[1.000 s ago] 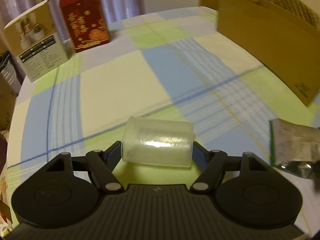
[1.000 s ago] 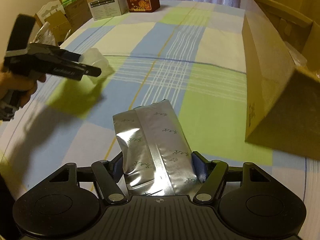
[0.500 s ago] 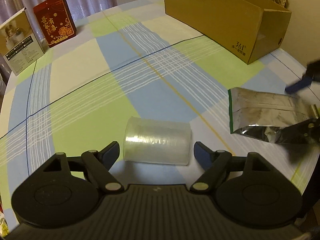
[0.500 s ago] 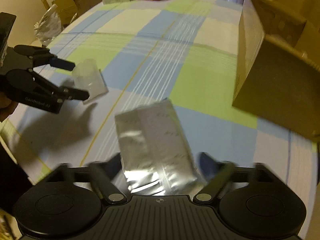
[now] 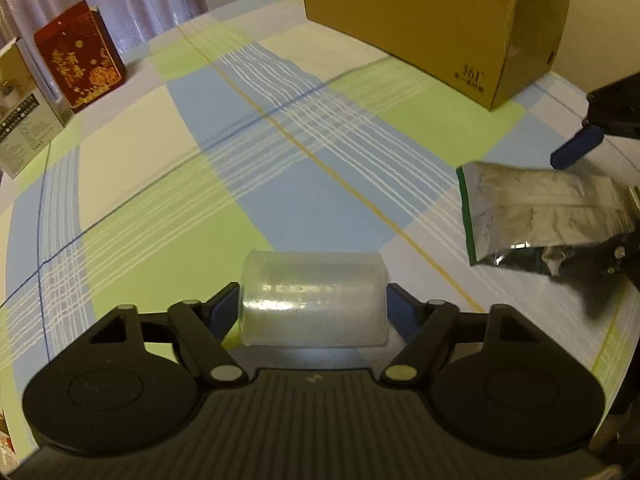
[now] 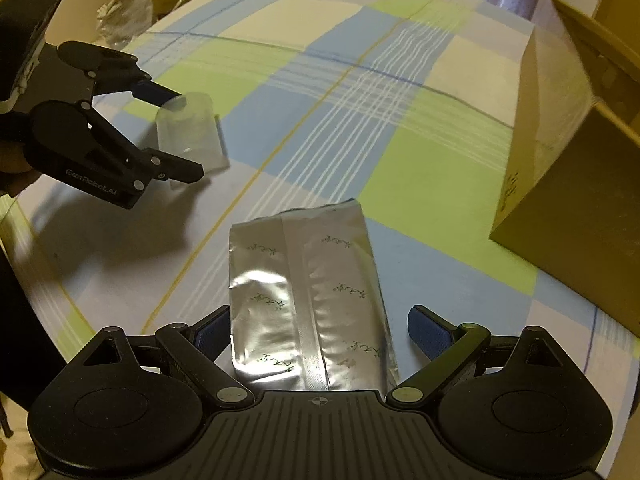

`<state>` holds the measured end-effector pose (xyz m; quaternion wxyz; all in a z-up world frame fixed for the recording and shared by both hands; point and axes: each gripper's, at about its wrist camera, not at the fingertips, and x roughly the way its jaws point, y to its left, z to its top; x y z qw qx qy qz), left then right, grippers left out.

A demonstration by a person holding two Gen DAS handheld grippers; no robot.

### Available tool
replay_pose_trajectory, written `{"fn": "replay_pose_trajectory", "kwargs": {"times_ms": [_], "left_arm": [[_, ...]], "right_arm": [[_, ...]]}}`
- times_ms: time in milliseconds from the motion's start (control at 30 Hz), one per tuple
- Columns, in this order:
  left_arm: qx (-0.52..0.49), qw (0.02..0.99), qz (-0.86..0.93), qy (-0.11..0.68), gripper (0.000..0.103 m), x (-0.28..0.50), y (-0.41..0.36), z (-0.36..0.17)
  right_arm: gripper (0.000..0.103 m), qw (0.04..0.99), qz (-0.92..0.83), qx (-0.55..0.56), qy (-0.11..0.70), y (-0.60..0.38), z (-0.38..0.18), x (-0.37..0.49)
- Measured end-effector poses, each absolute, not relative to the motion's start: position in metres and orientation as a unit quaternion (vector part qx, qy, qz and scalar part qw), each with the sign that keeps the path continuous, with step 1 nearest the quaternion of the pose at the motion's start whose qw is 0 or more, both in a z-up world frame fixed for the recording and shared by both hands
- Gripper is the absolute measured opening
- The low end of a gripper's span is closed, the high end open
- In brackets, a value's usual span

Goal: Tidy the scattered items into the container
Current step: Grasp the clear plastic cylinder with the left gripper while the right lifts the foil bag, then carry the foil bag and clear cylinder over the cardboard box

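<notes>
A clear plastic cup [image 5: 312, 280] lies on its side across my left gripper [image 5: 313, 305], which is shut on its two ends. The right wrist view shows the same cup [image 6: 192, 140] held low over the checked tablecloth [image 6: 320, 140]. A silver foil pouch [image 6: 304, 280] lies flat on the cloth between the fingers of my right gripper [image 6: 320, 330]. That gripper is open, with a gap beside the pouch's right edge. In the left wrist view the pouch [image 5: 540, 216] is at the right. The brown cardboard box [image 5: 420, 20] stands open at the far right of the table.
A red carton [image 5: 80, 56] and a white carton [image 5: 20, 112] stand at the table's far left edge. The cardboard box's wall [image 6: 580, 200] rises close on the right of my right gripper. Crumpled plastic [image 6: 124, 12] and more boxes sit beyond the table's left side.
Both grippers held their items one second ago, then opened and left them on the cloth. The left has since closed on the cup again. The right stays open around the pouch.
</notes>
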<state>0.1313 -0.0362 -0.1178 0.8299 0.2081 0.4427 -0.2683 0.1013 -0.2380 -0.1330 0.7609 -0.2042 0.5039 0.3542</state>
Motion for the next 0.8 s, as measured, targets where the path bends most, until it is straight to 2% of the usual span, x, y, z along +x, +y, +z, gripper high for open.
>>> {"fn": "replay_pose_trajectory", "kwargs": {"times_ms": [167, 200, 267, 333, 400, 800], "left_arm": [[0.195, 0.830, -0.266, 0.449, 0.069, 0.132, -0.034, -0.118], [0.194, 0.830, -0.266, 0.450, 0.069, 0.132, -0.034, -0.118], [0.191, 0.830, -0.268, 0.451, 0.069, 0.131, -0.033, -0.116], [0.188, 0.831, -0.268, 0.450, 0.069, 0.129, -0.033, -0.114], [0.184, 0.834, -0.268, 0.445, 0.069, 0.127, -0.033, -0.110], [0.163, 0.852, -0.256, 0.426, 0.068, 0.119, -0.033, -0.089]], "right_arm": [[0.096, 0.753, 0.356, -0.202, 0.515, -0.235, -0.139, 0.104], [0.084, 0.755, 0.353, -0.208, 0.512, -0.235, -0.139, 0.103], [0.079, 0.757, 0.351, -0.208, 0.509, -0.235, -0.137, 0.102], [0.069, 0.761, 0.350, -0.199, 0.508, -0.237, -0.133, 0.102], [0.066, 0.767, 0.344, -0.202, 0.502, -0.237, -0.128, 0.099], [0.064, 0.794, 0.324, -0.178, 0.483, -0.251, -0.099, 0.085]]}}
